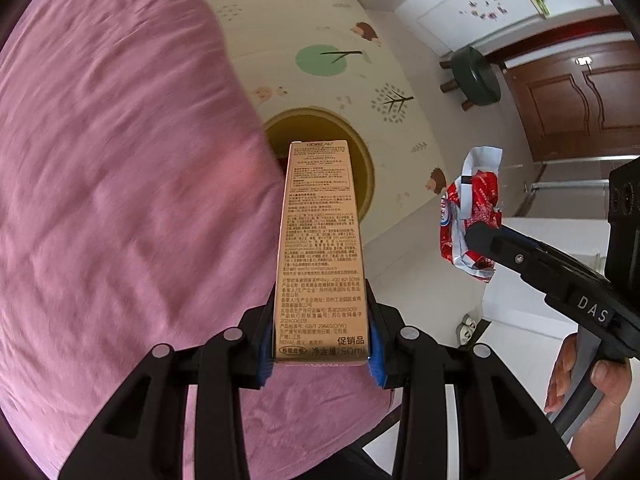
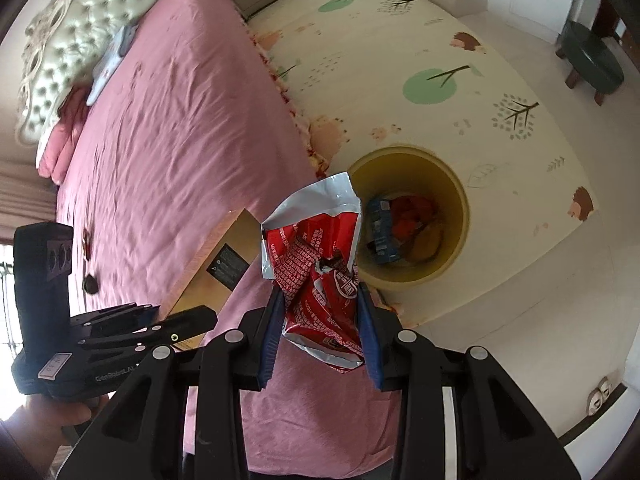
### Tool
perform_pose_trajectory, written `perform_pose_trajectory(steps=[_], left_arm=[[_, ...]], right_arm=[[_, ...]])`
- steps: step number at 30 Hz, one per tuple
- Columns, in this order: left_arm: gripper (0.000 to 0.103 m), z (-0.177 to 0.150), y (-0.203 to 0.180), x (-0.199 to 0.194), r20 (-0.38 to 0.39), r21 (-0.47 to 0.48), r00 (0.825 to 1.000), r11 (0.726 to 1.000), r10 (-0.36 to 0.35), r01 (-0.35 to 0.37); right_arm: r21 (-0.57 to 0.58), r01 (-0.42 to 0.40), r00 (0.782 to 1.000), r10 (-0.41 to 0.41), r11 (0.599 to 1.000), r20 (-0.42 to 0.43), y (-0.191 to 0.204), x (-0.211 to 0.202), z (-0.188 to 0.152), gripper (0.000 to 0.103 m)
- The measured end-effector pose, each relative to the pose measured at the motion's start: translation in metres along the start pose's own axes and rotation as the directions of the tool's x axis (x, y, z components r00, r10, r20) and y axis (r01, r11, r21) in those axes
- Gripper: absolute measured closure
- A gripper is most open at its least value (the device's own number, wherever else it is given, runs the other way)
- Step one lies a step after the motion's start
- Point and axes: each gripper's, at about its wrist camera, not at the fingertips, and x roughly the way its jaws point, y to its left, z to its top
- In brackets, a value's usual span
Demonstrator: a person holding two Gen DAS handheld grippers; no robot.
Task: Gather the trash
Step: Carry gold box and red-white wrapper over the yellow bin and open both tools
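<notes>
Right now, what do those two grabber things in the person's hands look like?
Each hand-held gripper is black plastic with two fingers lined in blue pads and round silver pins on its linkages. The left hand-held gripper carries a boxy black camera block and white lettering; the right hand-held gripper shows white letters "DAS" and a grey handle. No sleeves are visible.

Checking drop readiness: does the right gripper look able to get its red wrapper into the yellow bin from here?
Probably yes. The right gripper is shut on the red wrapper; the yellow bin stands open-topped just ahead beside the bed, nothing between them.
</notes>
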Motion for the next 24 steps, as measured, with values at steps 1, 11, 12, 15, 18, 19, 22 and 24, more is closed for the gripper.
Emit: perform_pose_trajectory(steps=[1, 11, 12, 15, 18, 19, 22, 24], left_arm=[[0.067, 0.005, -0.005, 0.002, -0.004, 0.011, 1.000, 1.000, 0.003, -0.003], [0.067, 0.036, -0.032, 0.019, -0.031, 0.083, 0.999, 0.996, 0.012, -0.009], [0.067, 0.037, -0.033, 0.020, -0.032, 0.090, 0.999, 0.996, 0.014, -0.011], [0.067, 0.042, -0.040, 0.023, -0.033, 0.120, 0.999, 0.993, 0.022, -0.018], [0.048, 0.045, -0.045, 0.025, -0.028, 0.149, 0.998, 0.988, 0.048, -0.043], [0.037, 0.044, -0.046, 0.025, -0.025, 0.161, 0.998, 0.985, 0.064, -0.059], [0.025, 0.046, -0.046, 0.027, -0.023, 0.165, 0.996, 0.983, 0.087, -0.082], [0.025, 0.046, -0.044, 0.029, -0.028, 0.163, 0.995, 0.982, 0.097, -0.091]], right_arm=[[0.006, 0.003, 1.000, -0.003, 1.000, 0.002, -0.004, 0.000, 0.003, 0.068], [0.038, 0.013, 1.000, -0.013, 0.999, 0.015, -0.034, -0.001, 0.029, 0.068], [0.036, 0.013, 1.000, -0.014, 0.999, 0.016, -0.035, -0.002, 0.032, 0.068], [0.028, 0.014, 1.000, -0.015, 1.000, 0.020, -0.037, -0.005, 0.038, 0.067], [0.038, 0.000, 1.000, -0.001, 0.999, 0.019, -0.041, -0.007, 0.046, 0.057], [0.052, -0.006, 1.000, 0.005, 0.999, 0.021, -0.044, -0.007, 0.048, 0.046], [0.056, 0.028, 0.999, -0.030, 0.998, 0.037, -0.046, -0.009, 0.054, 0.045], [0.063, 0.029, 0.998, -0.032, 0.998, 0.044, -0.047, -0.011, 0.055, 0.045]])
